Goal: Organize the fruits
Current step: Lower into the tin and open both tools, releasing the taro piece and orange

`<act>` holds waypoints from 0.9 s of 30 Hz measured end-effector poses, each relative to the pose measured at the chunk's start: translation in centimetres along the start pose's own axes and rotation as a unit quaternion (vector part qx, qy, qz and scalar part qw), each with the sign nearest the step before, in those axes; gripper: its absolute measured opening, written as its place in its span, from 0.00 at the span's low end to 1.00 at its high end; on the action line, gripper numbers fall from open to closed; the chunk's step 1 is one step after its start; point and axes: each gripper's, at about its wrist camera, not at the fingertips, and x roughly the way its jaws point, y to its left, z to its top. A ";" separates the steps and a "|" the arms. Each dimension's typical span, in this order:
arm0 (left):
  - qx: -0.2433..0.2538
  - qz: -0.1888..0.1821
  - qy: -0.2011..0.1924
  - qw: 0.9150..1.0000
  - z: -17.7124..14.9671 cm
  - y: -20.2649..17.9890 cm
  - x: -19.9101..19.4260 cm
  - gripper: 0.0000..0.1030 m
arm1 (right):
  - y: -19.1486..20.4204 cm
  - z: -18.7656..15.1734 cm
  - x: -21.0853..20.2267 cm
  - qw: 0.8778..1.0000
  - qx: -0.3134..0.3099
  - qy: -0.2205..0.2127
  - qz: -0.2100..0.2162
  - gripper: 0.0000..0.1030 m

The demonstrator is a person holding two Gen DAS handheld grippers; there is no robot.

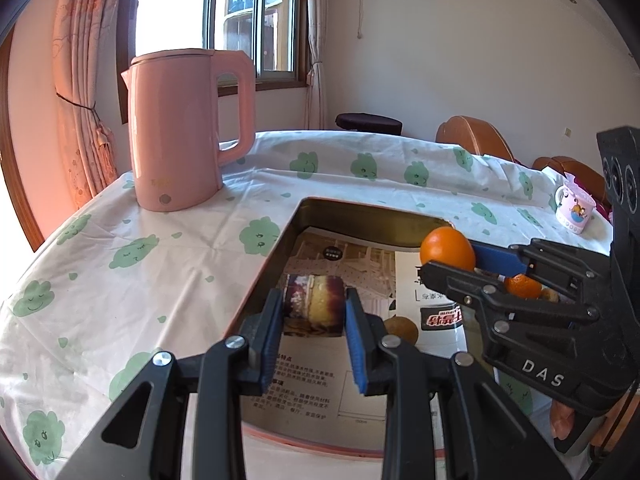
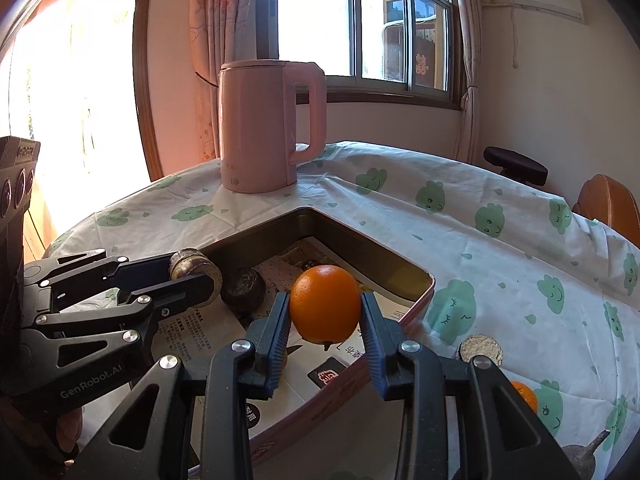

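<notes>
Orange (image 2: 325, 303), round and bright, sits pinched in the right claw (image 2: 325, 320) above the open tin box (image 2: 420, 280) on the table (image 2: 500, 272). Beside it, the left claw (image 1: 314, 312) is clamped on a small wrapped snack roll (image 1: 314, 300) over the same box, near the pink kettle (image 1: 176, 128).

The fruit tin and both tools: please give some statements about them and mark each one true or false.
1. The right tool is closed on an orange. True.
2. The left tool is empty. False: it is closed on a cylindrical wrapped item.
3. The pink kettle stands inside the tin. False: it stands on the tablecloth, behind the tin.
4. Printed paper lines the tin's floor. True.
5. A cartoon mug stands on the tablecloth. True.
</notes>
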 end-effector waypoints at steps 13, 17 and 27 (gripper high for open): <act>-0.001 0.000 0.016 1.000 0.0 0.1 0.7 0.31 | 0.5 0.1 0.8 1.000 -0.009 0.016 -0.008 0.38; 0.001 0.004 0.014 1.000 0.0 0.0 0.6 0.31 | 0.7 0.0 0.7 1.000 -0.013 0.015 -0.011 0.46; -0.010 0.024 -0.004 1.000 0.0 0.4 -0.1 0.51 | 0.4 0.0 -0.1 1.000 -0.008 -0.003 -0.024 0.66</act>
